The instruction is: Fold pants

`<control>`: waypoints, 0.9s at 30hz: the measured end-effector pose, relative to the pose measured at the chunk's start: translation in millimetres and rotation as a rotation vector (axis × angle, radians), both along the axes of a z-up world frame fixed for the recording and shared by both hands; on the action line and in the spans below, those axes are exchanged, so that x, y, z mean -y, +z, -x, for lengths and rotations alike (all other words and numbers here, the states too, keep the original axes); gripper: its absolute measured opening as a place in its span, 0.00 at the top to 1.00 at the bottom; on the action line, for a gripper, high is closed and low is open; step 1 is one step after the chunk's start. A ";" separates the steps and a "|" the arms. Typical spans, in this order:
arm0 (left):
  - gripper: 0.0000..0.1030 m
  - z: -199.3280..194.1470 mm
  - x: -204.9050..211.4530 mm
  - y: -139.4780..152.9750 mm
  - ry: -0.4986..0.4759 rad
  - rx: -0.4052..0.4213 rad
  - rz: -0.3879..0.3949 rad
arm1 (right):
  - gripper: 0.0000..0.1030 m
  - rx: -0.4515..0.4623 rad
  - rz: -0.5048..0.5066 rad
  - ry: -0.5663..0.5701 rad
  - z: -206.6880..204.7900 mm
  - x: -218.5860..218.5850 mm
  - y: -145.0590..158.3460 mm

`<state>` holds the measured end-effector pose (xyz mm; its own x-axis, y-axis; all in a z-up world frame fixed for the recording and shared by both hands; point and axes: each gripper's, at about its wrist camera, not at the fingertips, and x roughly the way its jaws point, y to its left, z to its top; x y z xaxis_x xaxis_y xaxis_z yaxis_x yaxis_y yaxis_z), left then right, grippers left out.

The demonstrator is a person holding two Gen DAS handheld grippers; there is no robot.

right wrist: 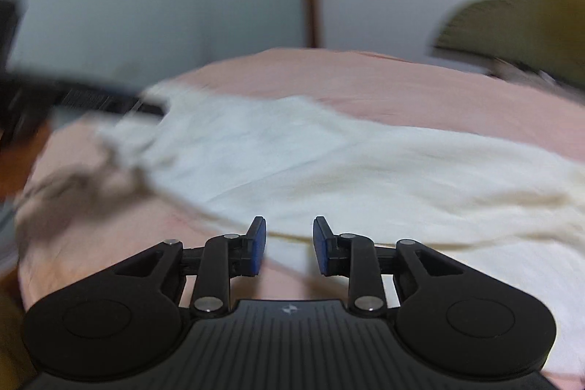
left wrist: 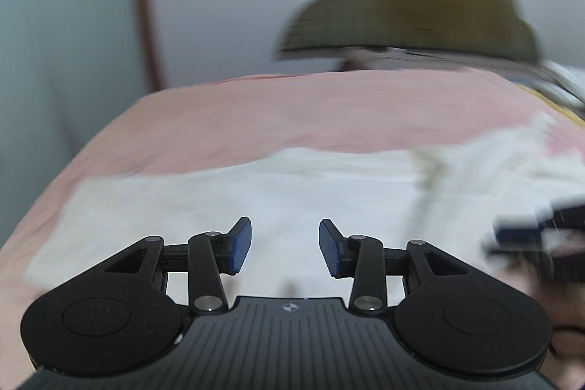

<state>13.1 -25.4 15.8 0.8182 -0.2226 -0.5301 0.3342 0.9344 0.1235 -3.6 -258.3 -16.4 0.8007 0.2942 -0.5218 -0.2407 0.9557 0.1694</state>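
Left wrist view, left hand-held gripper (left wrist: 285, 245) parted, angled over white pants (left wrist: 256, 192)

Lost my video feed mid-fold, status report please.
Left claw open, empty. Right claw open, empty. White fabric pants spread on pink bedsheet, not gripped. Olive-brown cushion at far edge, clear of pants.

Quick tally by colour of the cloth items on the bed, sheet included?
White: 1, the pants, spread flat on the bed
Pink: 1, the bed sheet
Olive-brown: 1, a bundle at the far edge, too blurred to name
Total: 3
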 end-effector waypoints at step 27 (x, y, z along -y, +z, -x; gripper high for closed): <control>0.97 -3.4 148.7 -93.2 -0.472 0.200 -0.345 | 0.89 0.078 -0.805 -0.490 4.9 134.3 -43.4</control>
<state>16.5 -174.1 -77.4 0.7642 -0.4279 -0.4826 0.6411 0.5862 0.4953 -8.4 -392.6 -59.7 0.9548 0.1637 -0.2483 0.1184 0.5565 0.8224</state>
